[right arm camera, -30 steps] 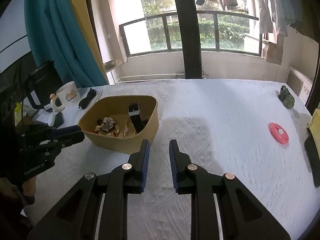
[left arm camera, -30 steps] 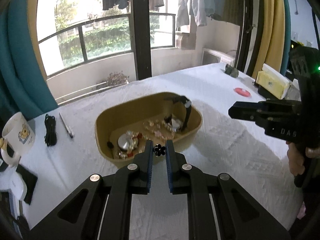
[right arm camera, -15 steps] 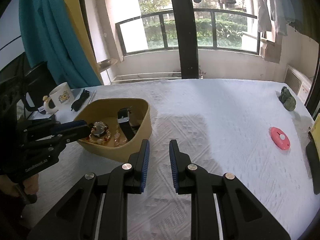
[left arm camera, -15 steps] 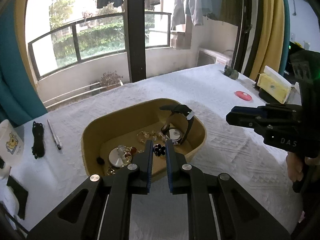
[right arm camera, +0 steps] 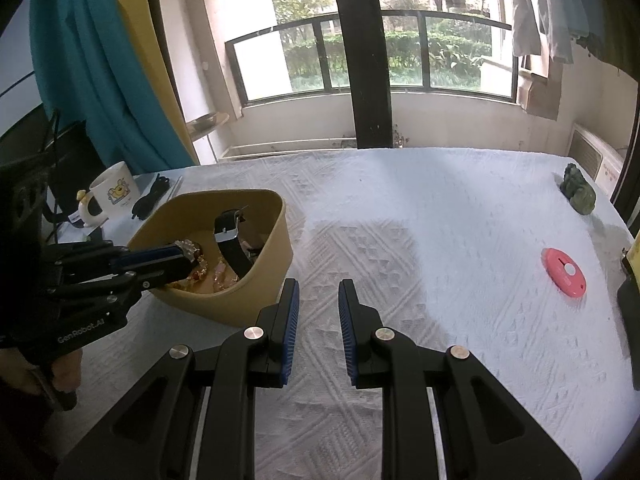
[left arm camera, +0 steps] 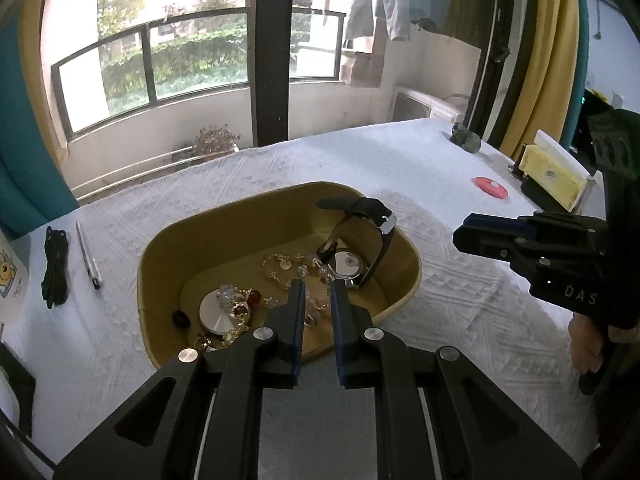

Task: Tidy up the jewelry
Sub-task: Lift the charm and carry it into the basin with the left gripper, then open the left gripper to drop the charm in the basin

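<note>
A tan oval tray (left arm camera: 404, 296) sits on the white tablecloth and holds a black-strap watch (left arm camera: 370, 216), a round silver piece (left arm camera: 218, 316), beads and small jewelry. My left gripper (left arm camera: 317, 286) hangs over the tray's near side, jaws slightly apart with nothing between them. In the right wrist view the tray (right arm camera: 260, 280) is at left with the left gripper (right arm camera: 182, 256) reaching into it. My right gripper (right arm camera: 318, 288) is open and empty over bare cloth, right of the tray.
A black cord (left arm camera: 54, 260) and a pen (left arm camera: 88, 256) lie left of the tray, a mug (right arm camera: 112, 192) beyond. A pink disc (right arm camera: 564, 274), a green stone figure (right arm camera: 578, 192) and a yellow box (left arm camera: 554, 176) lie at the right.
The left gripper moved forward over the tray and its jaws parted a little. The small black flower piece it held is gone from between them. The right gripper stayed open.
</note>
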